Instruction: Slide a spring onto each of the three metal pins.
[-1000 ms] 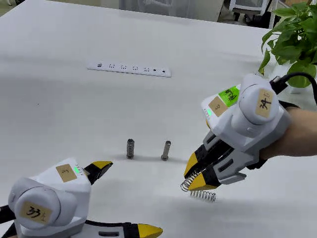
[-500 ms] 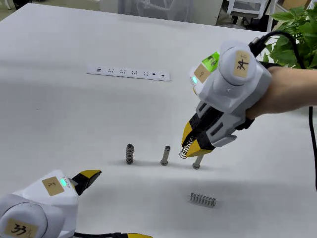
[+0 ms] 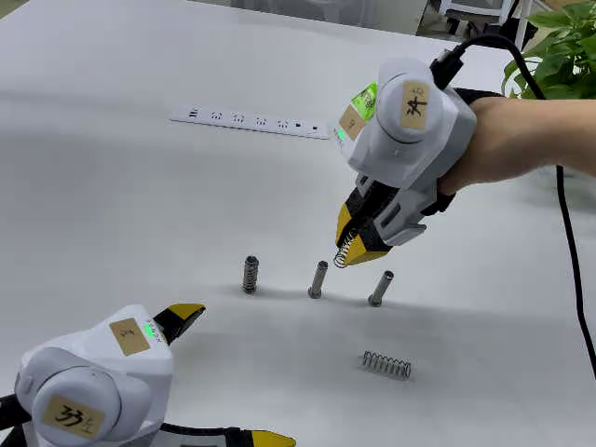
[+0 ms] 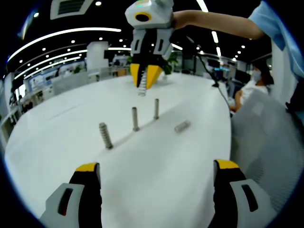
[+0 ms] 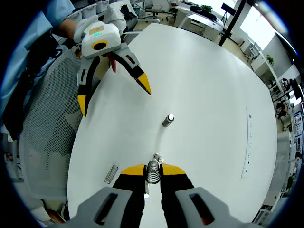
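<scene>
Three metal pins stand upright on the white surface in a row that runs from 9 to 3 o'clock in the head view. The left pin already wears a fitted spring, its coils running up the shaft. The middle pin and the right pin are bare.

The right gripper hangs over the row from 1 o'clock. Its fingers are narrowed on the held spring. This spring's long axis is tilted, with the free end pointing down toward 7 o'clock. That end sits just beside the top of the middle pin, at its 2 o'clock, not on it. In the right gripper view the coils stand between the yellow tips, with a pin head just past them at 12 o'clock.

A loose spring lies flat on the surface at 6 o'clock from the right pin. Its long axis runs roughly from 9 to 3 o'clock, apart from all three pins.

The left gripper is low at 7 o'clock in the head view, well apart from the pins. Its fingers are spread wide and hold nothing.

A power strip lies beyond the row at 12 o'clock. A plant is at 2 o'clock.
</scene>
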The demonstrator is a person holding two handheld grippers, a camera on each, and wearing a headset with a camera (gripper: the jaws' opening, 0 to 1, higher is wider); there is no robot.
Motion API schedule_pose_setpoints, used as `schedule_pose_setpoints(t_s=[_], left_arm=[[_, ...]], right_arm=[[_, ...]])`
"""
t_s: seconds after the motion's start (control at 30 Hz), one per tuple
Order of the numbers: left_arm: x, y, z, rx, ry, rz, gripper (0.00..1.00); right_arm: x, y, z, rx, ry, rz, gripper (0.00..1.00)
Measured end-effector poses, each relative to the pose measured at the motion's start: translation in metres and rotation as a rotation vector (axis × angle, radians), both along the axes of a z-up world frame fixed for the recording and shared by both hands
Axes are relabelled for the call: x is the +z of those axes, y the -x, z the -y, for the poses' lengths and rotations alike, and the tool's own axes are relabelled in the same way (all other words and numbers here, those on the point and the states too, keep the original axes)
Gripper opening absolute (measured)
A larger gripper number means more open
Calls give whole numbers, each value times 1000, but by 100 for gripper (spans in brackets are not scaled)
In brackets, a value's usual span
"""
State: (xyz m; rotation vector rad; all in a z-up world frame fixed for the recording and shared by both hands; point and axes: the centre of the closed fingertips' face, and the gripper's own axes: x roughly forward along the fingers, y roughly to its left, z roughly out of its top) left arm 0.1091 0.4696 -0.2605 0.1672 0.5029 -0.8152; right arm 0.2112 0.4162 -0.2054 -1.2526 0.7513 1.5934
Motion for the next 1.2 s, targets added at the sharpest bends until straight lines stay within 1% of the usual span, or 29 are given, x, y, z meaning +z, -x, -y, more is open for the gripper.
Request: schedule_pose_setpoints(t_s=[0.1,0.23,0.37,0.53,0.6,0.83,1.0,1.2], left_arm=[[1,-1,-1,3,4,2,100],[2,0,-2,9,13,4,100],[1,2,-3,14,13,1,100],[-2,6,-2,5,-1,0,100],[-3,7,-1,3,3,-4,100],[-4,8,1,8,11,-10,100],[-5,8,0,12,13,-13,100],[-6,9,-2,17,13,-17,100]], right_arm=[[-1,-6,-4,8,1,13,12],[-5,-8,-4,19,25,17,12],[-8,-8,-6,28,39,11,13],[-14,-11,-6,31,58,4,13],[-16,-12,-5,35,66,5,13],[-20,-13,-7,40,68,0,13],[-22,-10,-7,45,76,-3,13],[-25,-10,-7,54,85,1,13]])
